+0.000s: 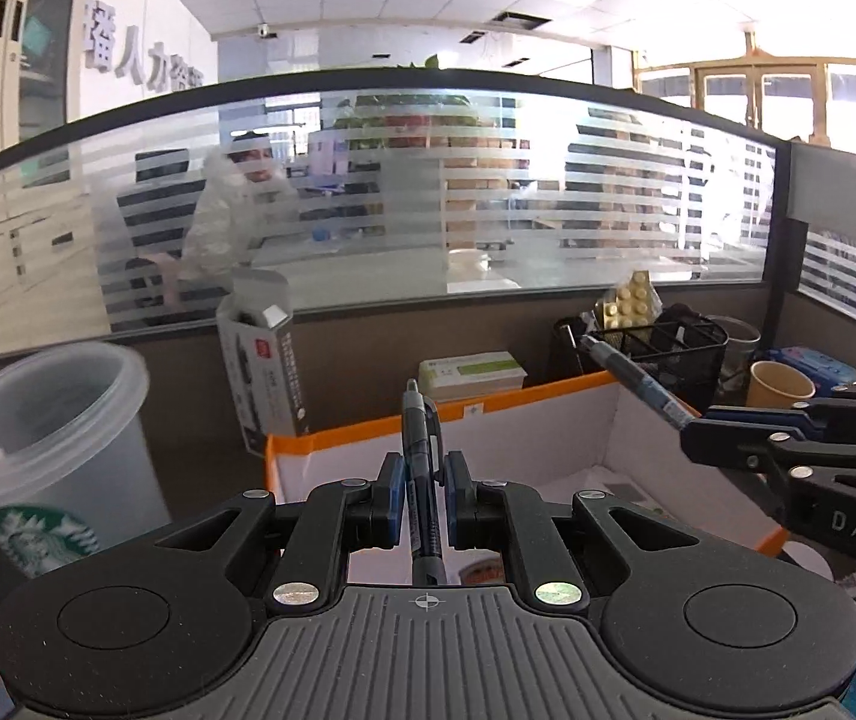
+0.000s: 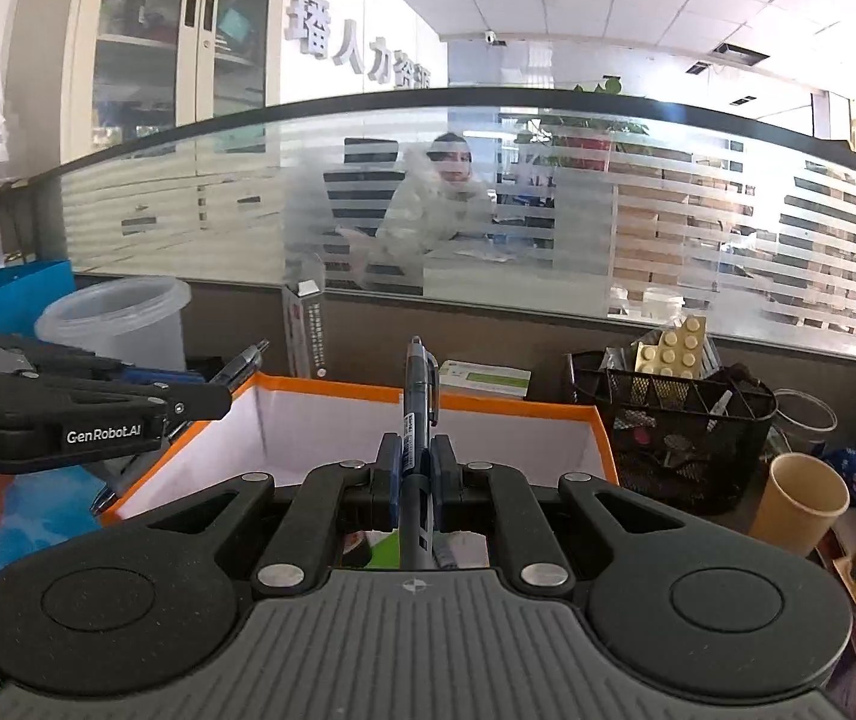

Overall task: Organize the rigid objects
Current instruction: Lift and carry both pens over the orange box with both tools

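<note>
Each pen is sitting clamped in tongs above the orange-edged white box (image 1: 547,420): left tongs (image 1: 423,495) are gripping the black pen (image 1: 422,450), right tongs (image 2: 413,471) the blue-barrelled pen (image 2: 419,396). Both pens' rear ends are disappearing behind the tong bodies. The box floor is mostly hidden. The black mesh organizer (image 2: 679,438) is standing just right; its contents are hard to make out.

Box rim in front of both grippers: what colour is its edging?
Orange edging on the white box; right wrist view shows it best.
</note>
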### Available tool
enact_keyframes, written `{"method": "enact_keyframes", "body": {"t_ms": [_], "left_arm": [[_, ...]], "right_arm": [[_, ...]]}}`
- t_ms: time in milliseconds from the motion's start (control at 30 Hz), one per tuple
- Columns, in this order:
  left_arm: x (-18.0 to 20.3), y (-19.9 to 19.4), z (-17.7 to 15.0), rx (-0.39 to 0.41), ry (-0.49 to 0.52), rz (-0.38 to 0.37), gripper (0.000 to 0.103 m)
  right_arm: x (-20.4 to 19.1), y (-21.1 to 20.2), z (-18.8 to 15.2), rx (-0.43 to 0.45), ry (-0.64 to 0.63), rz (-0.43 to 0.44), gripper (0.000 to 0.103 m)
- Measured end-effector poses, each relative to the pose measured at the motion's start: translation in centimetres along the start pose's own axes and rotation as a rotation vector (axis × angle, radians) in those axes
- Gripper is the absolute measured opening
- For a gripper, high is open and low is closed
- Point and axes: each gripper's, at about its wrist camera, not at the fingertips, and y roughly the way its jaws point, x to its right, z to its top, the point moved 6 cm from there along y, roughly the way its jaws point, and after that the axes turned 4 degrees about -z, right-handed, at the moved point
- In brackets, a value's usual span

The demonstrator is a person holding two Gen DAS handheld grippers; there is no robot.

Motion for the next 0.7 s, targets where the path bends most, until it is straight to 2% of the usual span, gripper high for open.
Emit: {"method": "enact_keyframes", "body": {"t_ms": [333,533,700], "left_arm": [[-1.0,3.7,-1.7,-0.100,-0.016,-0.007,0.012],[-0.6,5.2,-2.7,-0.160,-0.007,-0.026,0.012],[-0.2,5.8,-2.9,-0.179,0.008,-0.025,0.012]], "right_arm": [[0.4,4.9,-2.0,-0.115,0.029,0.036,0.009],[0.2,6.4,-3.1,-0.166,0.038,0.047,0.009],[0.3,7.1,-3.7,-0.191,0.033,0.040,0.009]]}}
